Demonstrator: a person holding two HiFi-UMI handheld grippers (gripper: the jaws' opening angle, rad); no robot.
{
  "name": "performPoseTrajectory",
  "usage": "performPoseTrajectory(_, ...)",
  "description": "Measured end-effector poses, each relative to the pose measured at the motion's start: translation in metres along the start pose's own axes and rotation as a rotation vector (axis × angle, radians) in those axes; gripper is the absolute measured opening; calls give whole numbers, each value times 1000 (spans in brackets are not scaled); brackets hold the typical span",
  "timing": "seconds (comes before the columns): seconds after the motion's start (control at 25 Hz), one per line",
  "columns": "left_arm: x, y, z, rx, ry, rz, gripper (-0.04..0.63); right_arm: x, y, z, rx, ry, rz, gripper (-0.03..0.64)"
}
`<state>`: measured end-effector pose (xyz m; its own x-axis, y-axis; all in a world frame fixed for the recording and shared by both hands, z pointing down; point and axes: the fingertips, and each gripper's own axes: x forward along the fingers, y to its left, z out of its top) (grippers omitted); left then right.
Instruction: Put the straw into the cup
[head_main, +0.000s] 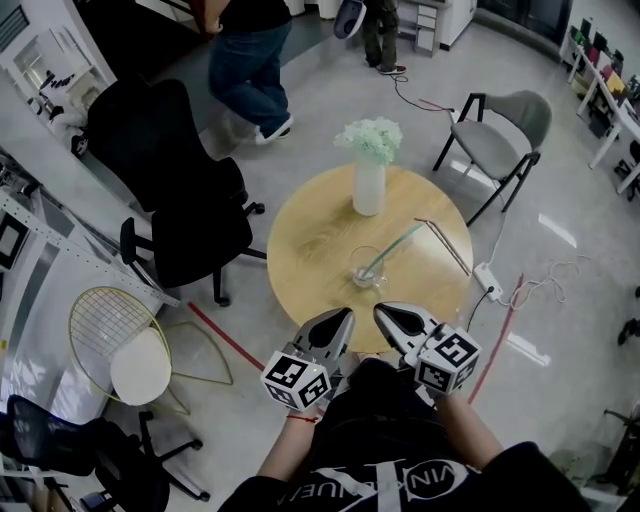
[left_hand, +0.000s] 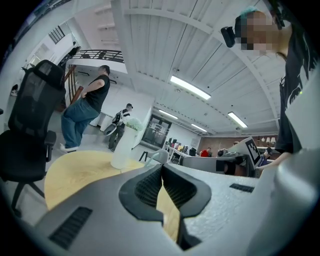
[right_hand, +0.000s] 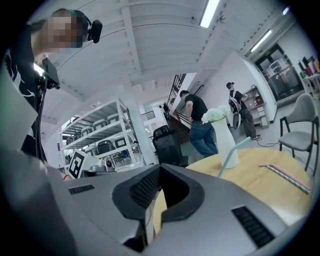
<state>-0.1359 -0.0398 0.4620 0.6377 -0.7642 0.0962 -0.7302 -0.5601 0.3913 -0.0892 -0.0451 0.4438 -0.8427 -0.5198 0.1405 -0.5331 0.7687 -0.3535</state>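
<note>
A clear glass cup (head_main: 366, 268) stands on the round wooden table (head_main: 310, 235), near its front. A pale green straw (head_main: 395, 250) sits in the cup and leans up to the right. In the right gripper view the straw (right_hand: 228, 159) rises above the jaw, which hides the cup. Both grippers hover at the table's near edge, close to the person's body and short of the cup. The left gripper (head_main: 349, 313) (left_hand: 161, 168) is shut and empty. The right gripper (head_main: 378, 310) (right_hand: 159, 170) is also shut, with nothing held.
A white vase (head_main: 368, 185) of pale flowers stands at the table's far side. A second, bent straw (head_main: 446, 244) lies on the table at the right. A black office chair (head_main: 175, 190) is on the left, a grey chair (head_main: 505, 135) at the far right. People stand beyond.
</note>
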Motion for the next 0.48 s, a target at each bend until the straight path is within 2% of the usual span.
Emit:
performPoseTrajectory(0.28,-16,-9,-1,7,-30,17,12,-10,16,-1,-14,-22,14,2)
performPoseTrajectory(0.48,-23,-15,-3,10,-38,24,12,-12,29,-4,-23,-24,60,2)
